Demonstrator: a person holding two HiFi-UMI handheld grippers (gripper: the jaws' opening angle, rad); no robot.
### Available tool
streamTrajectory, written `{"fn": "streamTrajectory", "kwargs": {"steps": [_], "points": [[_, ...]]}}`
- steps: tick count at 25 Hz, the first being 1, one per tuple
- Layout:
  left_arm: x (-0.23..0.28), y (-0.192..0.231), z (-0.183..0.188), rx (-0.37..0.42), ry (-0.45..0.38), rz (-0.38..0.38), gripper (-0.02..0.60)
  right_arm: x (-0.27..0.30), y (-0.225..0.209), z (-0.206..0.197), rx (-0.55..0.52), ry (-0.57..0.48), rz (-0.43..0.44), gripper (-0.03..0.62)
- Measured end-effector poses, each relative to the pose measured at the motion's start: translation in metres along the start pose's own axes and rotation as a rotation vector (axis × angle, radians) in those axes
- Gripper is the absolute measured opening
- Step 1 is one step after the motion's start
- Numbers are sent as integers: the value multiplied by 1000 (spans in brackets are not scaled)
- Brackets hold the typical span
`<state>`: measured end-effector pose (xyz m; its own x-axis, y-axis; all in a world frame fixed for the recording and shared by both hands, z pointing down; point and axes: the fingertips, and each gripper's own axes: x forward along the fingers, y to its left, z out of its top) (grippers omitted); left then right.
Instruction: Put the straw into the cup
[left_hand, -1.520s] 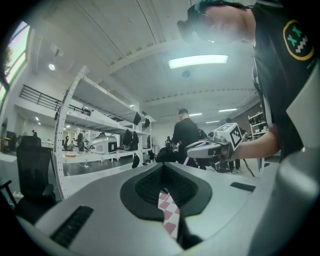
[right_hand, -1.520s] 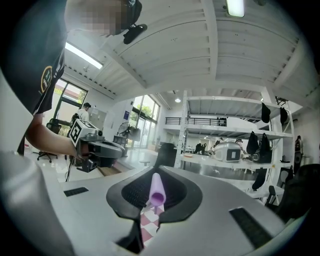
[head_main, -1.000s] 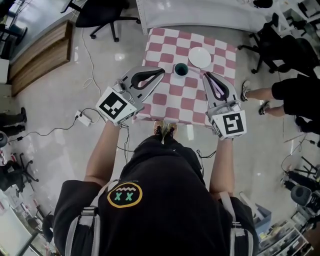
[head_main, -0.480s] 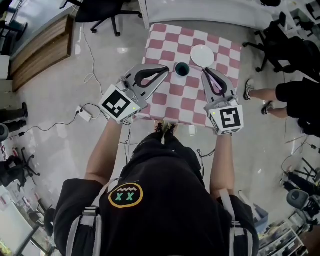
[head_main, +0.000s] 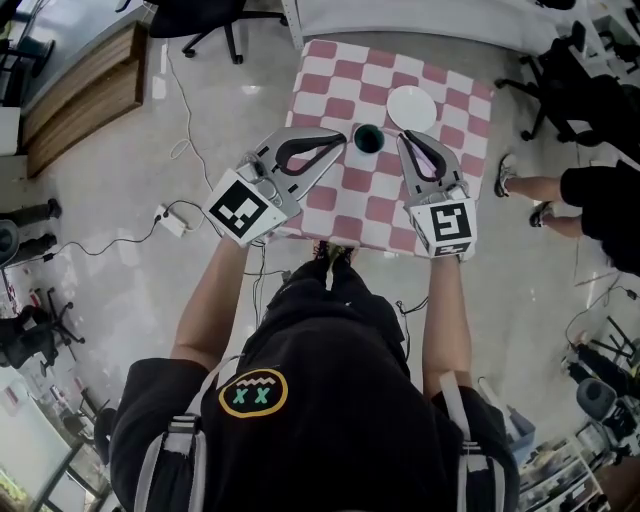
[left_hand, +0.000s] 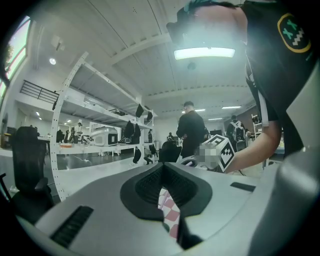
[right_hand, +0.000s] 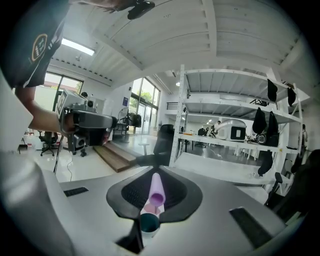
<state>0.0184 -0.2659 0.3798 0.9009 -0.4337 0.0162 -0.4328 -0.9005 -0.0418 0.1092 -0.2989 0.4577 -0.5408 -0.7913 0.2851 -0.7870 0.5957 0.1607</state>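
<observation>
Right gripper view: a pale purple straw (right_hand: 156, 187) lies clamped lengthwise between the closed jaws of the right hand-held gripper (right_hand: 159, 170), with the open mouth of a teal cup (right_hand: 149, 222) showing just below it.

From above, the one cup (head_main: 368, 138) stands on a pink-and-white checked counter (head_main: 340, 70), between the tips of the two hand-held grippers and near a single white plate (head_main: 411, 107). The left hand-held gripper (head_main: 343, 143) sits just beside the cup with its jaws together and nothing between them; whether it touches the cup cannot be told.

The step in hand looks like the approach: the straw is carried and close to the cup, but not yet in it. The next move likely calls for lining one end of the straw up over the cup's mouth, tipping it steeper, easing it down inside the rim and only then parting the jaws. The empty hand-held gripper is well placed to steady the cup if it shifts.

Count on view: one straw, one cup, one plate, two hand-held grippers.
</observation>
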Motion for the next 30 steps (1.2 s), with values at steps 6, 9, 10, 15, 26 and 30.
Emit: {"fn": "streamTrajectory", "kwargs": {"steps": [6, 9, 10, 15, 26, 30], "points": [[4, 4, -6, -7, 15, -4, 18, 21, -3, -25, -1, 49, 15, 49], [6, 5, -10, -12, 21, -3, 18, 30, -5, -37, 2, 72, 19, 49], [7, 5, -11, -12, 22, -3, 18, 32, -5, -41, 6, 78, 20, 49], [4, 7, -11, -15, 22, 1, 18, 45, 1, -55, 25, 104, 31, 49], [0, 8, -14, -19, 25, -2, 18, 71, 14, -110, 45, 171, 45, 49], [-1, 7, -15, -15, 25, -4, 18, 77, 15, -126, 54, 192, 39, 49]]}}
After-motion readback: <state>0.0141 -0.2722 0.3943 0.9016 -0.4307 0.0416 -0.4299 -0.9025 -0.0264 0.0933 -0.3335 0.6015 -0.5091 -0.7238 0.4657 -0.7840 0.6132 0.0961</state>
